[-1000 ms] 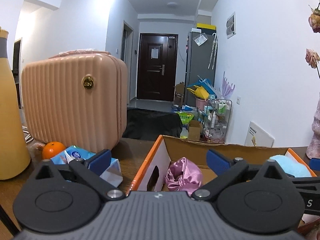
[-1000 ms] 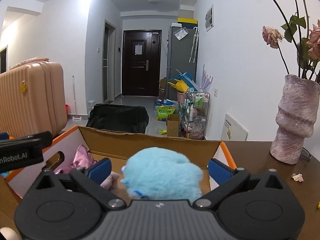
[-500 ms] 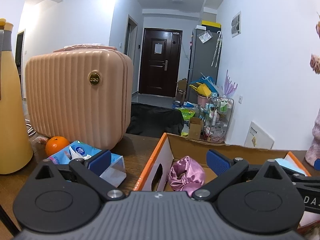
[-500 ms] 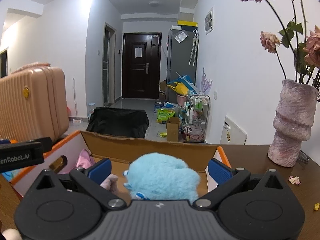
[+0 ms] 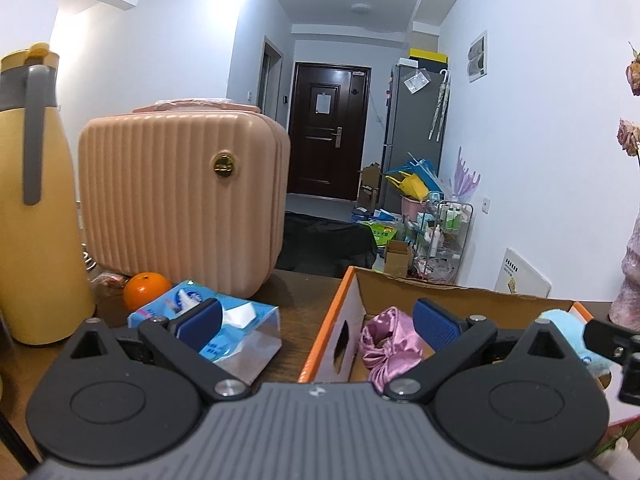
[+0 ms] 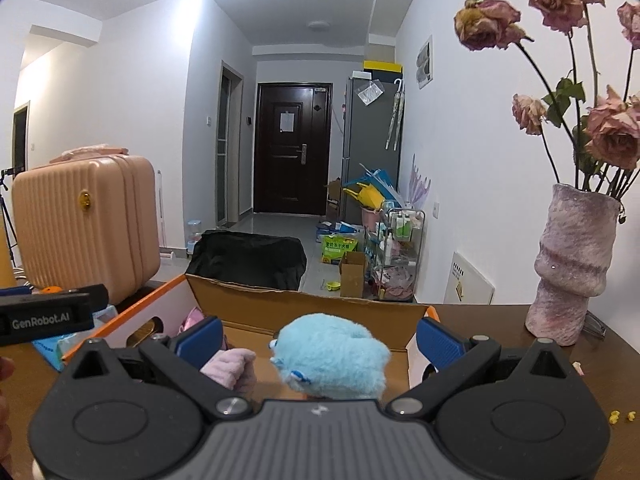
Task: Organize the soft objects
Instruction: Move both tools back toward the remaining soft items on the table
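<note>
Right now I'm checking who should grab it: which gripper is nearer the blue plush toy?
Right. The right gripper has the blue plush toy between its open fingers; the left gripper sits off to its left, by the box's other end.

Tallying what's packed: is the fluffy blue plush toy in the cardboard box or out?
In: the fluffy blue plush toy sits inside the cardboard box walls.

Both grippers are wide open and level, holding nothing. The left gripper (image 5: 316, 318) points straight ahead, and so does the right gripper (image 6: 318, 338), which sits just to its right, side by side.
</note>
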A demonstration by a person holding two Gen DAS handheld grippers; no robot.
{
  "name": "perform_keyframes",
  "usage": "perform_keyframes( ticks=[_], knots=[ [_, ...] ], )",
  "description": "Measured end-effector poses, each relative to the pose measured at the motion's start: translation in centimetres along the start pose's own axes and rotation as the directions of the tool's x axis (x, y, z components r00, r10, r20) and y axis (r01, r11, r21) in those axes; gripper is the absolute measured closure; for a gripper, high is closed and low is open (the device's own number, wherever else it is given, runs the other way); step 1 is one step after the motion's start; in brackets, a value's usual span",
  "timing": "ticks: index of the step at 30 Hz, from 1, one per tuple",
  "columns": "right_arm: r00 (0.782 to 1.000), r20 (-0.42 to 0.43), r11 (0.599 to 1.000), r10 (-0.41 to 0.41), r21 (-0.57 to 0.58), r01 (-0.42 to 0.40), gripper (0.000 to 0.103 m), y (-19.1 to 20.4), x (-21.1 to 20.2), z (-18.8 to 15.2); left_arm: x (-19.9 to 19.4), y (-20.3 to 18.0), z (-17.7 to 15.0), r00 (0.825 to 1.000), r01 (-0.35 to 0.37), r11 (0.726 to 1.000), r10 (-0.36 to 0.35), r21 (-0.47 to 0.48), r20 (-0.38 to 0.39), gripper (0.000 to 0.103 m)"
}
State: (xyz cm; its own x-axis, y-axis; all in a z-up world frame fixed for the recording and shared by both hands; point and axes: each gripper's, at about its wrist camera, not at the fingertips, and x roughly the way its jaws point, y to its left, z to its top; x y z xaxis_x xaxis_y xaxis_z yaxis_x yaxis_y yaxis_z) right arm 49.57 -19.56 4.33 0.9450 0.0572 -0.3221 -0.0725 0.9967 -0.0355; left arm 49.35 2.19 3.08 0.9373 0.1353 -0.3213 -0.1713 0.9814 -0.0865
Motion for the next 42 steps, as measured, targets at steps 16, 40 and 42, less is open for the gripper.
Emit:
perform_keyframes(
  ticks=[16,40,42],
  knots=[
    [0.999,0.031,1.0,0.01,0.021,-0.011,0.0,-0.9,-5.2,-2.1,-4.2,2.6,-1.5,1.0,-0.017,1.0,0.017,0.003,-0.021,0.0],
    [0.997,0.069,1.0,0.027,-0.012,-0.026,0.0,-0.6,-13.6,-6.7,-12.0,4.2,-4.5,1.0,-0.003,1.0,0.004,0.031,-0.028,0.0],
    [0.997,0.068,0.999,0.03,-0.012,-0.029,0.0,-0.6,-14.1,-7.1,-12.6,4.2,-4.8,1.0,0.001,0.999,0.0,0.037,-0.029,0.0]
  ],
)
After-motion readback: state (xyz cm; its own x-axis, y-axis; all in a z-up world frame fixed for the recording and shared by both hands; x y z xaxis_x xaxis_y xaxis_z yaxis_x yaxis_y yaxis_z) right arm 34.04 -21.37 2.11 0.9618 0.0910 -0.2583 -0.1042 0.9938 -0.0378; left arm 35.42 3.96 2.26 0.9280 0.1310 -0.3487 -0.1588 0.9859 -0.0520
